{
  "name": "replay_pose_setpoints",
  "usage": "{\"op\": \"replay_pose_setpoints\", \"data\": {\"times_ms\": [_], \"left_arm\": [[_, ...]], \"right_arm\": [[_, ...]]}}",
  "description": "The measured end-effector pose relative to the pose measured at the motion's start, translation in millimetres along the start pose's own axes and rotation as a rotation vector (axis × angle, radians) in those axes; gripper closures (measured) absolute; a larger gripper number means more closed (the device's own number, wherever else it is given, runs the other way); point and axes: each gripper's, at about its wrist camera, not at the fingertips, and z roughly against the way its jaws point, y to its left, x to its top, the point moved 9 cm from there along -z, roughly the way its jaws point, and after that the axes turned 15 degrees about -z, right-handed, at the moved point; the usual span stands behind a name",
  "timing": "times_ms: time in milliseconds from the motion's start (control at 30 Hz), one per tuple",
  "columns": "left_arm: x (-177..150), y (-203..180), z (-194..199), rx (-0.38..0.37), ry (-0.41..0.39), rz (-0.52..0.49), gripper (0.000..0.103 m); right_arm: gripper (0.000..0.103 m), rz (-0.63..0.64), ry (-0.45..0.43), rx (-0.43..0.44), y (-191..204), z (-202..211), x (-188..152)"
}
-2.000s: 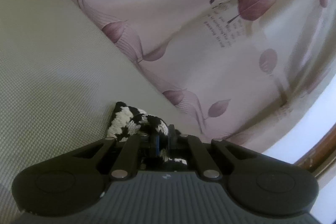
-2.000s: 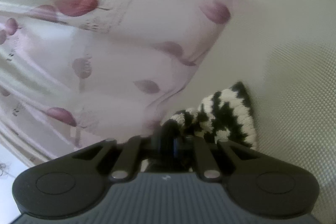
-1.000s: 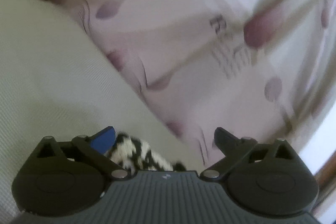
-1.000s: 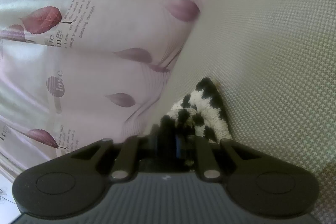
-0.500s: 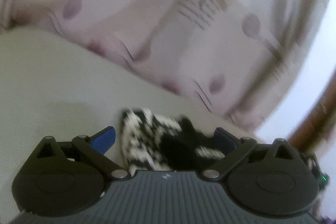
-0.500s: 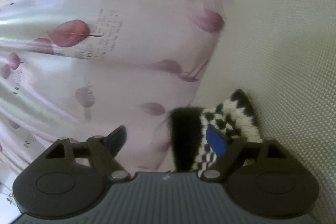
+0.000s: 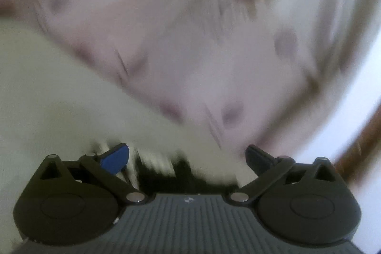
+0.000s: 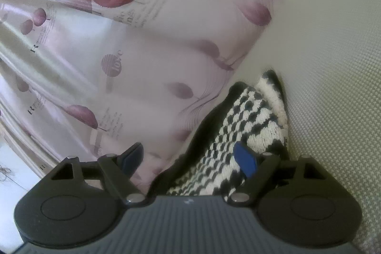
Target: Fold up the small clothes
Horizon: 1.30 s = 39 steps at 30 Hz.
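Left gripper (image 7: 187, 155) spread wide, blue-padded fingers (image 7: 115, 157) well apart and clasping nothing; view heavily blurred; between and just below the tips, a smear of black and white, the knitted garment (image 7: 162, 166), lying on the pale woven surface (image 7: 47, 99); beyond it, pink curtain (image 7: 190, 39) with dark leaf shapes and illegible print, filling the upper frame; at far right, a brown wooden edge (image 7: 357, 146) against a bright white patch.

From the right wrist, curtain (image 8: 119, 63) sharp at left, printed with plum-coloured leaves and lettering, hanging in folds; right gripper (image 8: 188, 157) likewise released, jaws parted wide, gripping nothing; between the fingers and slightly right of centre, the knitted garment (image 8: 238, 135), black-and-white checked and zigzag pattern with a dark border along its left edge, bunched into a ridge rising away from the camera; right blue pad (image 8: 245, 160) in front of the knit, contact impossible to judge; garment resting on the pale woven surface (image 8: 333, 87), right at the line where surface meets curtain; surface stretching to the right edge of frame.
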Motion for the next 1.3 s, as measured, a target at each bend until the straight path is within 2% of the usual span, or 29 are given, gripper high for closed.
{"op": "replay_pose_setpoints", "data": {"times_ms": [100, 233, 367, 400, 467, 500, 567, 633, 700, 767, 800, 833, 867, 900, 933, 1000, 1033, 1100, 1200, 1300], "left_arm": [[-1, 13, 17, 0.033, 0.031, -0.008, 0.000], [-21, 26, 43, 0.054, 0.105, -0.096, 0.000], [-38, 35, 59, 0.052, 0.118, -0.123, 0.001], [-38, 34, 60, 0.039, 0.112, -0.140, 0.001], [-38, 21, 54, 0.005, 0.153, -0.262, 0.002], [-42, 11, 46, -0.018, 0.219, -0.359, 0.004], [-49, -6, 33, -0.086, 0.332, -0.477, 0.010], [-54, -23, 25, -0.175, 0.393, -0.518, 0.010], [-54, -33, 10, -0.182, 0.423, -0.552, 0.010], [-54, -38, -7, -0.177, 0.427, -0.556, 0.011], [-52, -37, -18, -0.148, 0.416, -0.548, 0.019], [-47, -29, -27, -0.078, 0.391, -0.536, 0.024], [-41, -20, -34, 0.001, 0.368, -0.508, 0.036], [-32, -9, -39, 0.057, 0.341, -0.449, 0.036], [-24, 0, -37, 0.080, 0.302, -0.387, 0.033], [-7, 20, -21, 0.149, 0.204, -0.283, 0.020], [-2, 28, -9, 0.170, 0.166, -0.251, 0.017], [0, 38, 9, 0.168, 0.165, -0.241, 0.008], [-13, 40, 33, 0.126, 0.240, -0.309, 0.000], [-41, 38, 47, 0.054, 0.321, -0.303, 0.000]], "right_arm": [[0.019, 0.067, -0.003, -0.027, 1, 0, -8], [0.019, 0.172, -0.006, -0.052, 10, -2, -20], [0.015, 0.280, 0.007, -0.074, 19, -6, -34], [0.013, 0.297, 0.010, -0.075, 20, -6, -36], [0.012, 0.298, 0.013, -0.072, 20, -6, -36], [0.012, 0.284, 0.008, -0.074, 19, -5, -35], [0.012, 0.254, -0.011, -0.076, 16, -3, -31], [0.013, 0.236, -0.021, -0.067, 15, 0, -29], [0.012, 0.234, -0.030, -0.064, 14, 1, -28], [0.012, 0.248, -0.031, -0.071, 15, -1, -29], [0.012, 0.258, -0.030, -0.076, 16, -2, -30], [0.012, 0.272, -0.026, -0.080, 16, -3, -32], [0.012, 0.284, -0.024, -0.084, 17, -3, -33], [0.012, 0.292, -0.025, -0.086, 18, -3, -34], [0.012, 0.296, -0.025, -0.086, 18, -2, -35], [0.012, 0.293, -0.021, -0.083, 18, -2, -35], [0.012, 0.286, -0.022, -0.080, 17, -2, -34], [0.012, 0.278, -0.021, -0.071, 17, -1, -33], [0.012, 0.268, -0.023, -0.062, 17, 0, -32], [0.012, 0.256, -0.027, -0.054, 16, 1, -30]]}}
